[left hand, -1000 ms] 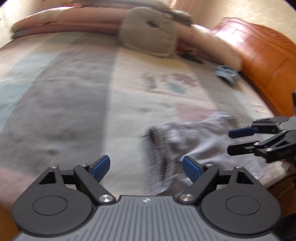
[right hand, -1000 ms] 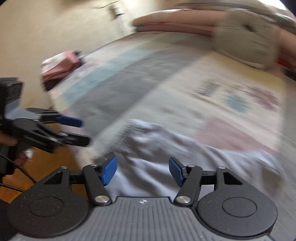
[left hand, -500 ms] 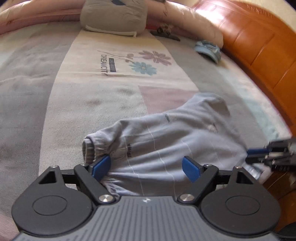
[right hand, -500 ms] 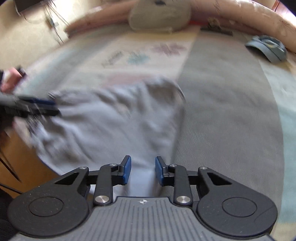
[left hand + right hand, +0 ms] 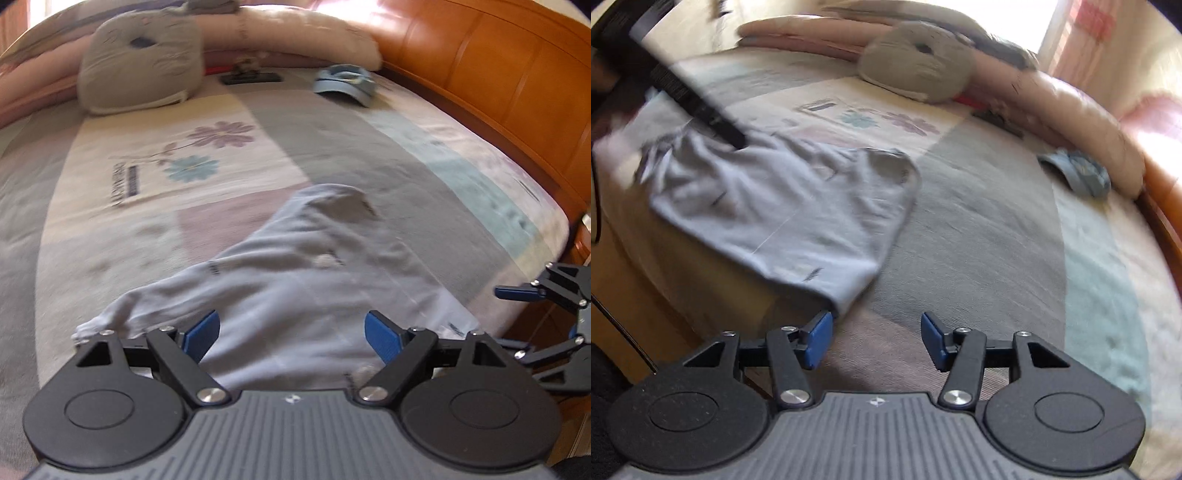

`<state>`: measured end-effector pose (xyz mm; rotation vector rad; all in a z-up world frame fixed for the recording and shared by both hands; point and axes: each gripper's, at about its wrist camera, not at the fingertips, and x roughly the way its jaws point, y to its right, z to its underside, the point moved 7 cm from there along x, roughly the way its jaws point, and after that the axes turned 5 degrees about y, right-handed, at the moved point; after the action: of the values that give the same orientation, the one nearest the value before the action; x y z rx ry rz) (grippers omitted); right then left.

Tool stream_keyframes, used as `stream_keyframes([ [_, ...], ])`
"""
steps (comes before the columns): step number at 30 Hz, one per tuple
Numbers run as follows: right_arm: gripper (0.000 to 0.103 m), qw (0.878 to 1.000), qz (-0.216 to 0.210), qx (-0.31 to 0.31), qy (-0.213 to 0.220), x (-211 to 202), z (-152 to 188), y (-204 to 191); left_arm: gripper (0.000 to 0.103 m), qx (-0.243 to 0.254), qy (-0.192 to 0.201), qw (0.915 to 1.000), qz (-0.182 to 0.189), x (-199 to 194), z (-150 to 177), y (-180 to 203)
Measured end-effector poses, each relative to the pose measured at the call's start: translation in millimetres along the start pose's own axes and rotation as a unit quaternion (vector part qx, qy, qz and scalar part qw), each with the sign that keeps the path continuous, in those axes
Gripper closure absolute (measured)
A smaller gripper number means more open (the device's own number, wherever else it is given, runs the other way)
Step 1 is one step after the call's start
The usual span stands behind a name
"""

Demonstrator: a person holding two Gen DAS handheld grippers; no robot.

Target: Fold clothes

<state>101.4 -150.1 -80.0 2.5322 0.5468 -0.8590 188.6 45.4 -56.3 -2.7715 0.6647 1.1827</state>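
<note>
Near the bed's edge, I have the grey garment [image 5: 295, 280] spread flat and neither tool gripping it.
My left gripper [image 5: 291, 332] hovers wide over the hem, nothing pinched; my right gripper [image 5: 875, 338], beside the garment's near corner, is opening over bare bedspread [image 5: 979, 236], probably placed to take that corner for a fold. Only the left view shows the wooden bed frame [image 5: 498, 74]; only the right shows the garment's whole outline.

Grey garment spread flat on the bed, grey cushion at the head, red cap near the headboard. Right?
Not quite: the cap is light blue, not red, as the left wrist view shows. The grey garment on the bed and the grey cushion are as stated.
</note>
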Motion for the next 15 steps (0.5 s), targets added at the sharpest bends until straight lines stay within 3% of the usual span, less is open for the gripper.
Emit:
stream_keyframes([
  [5, 0.04, 0.996, 0.037, -0.076, 0.04, 0, 0, -19, 0.016, 0.03, 0.018, 0.9994, -0.008, 0, 3, 14],
  [10, 0.039, 0.982, 0.066, -0.157, 0.078, 2, 1, -32, 0.015, 0.055, 0.05, 0.9971, -0.019, -5, 8, 25],
  [15, 0.038, 0.97, 0.095, -0.201, 0.096, 6, 3, -36, 0.015, 0.058, 0.065, 0.9957, -0.032, -8, 15, 29],
])
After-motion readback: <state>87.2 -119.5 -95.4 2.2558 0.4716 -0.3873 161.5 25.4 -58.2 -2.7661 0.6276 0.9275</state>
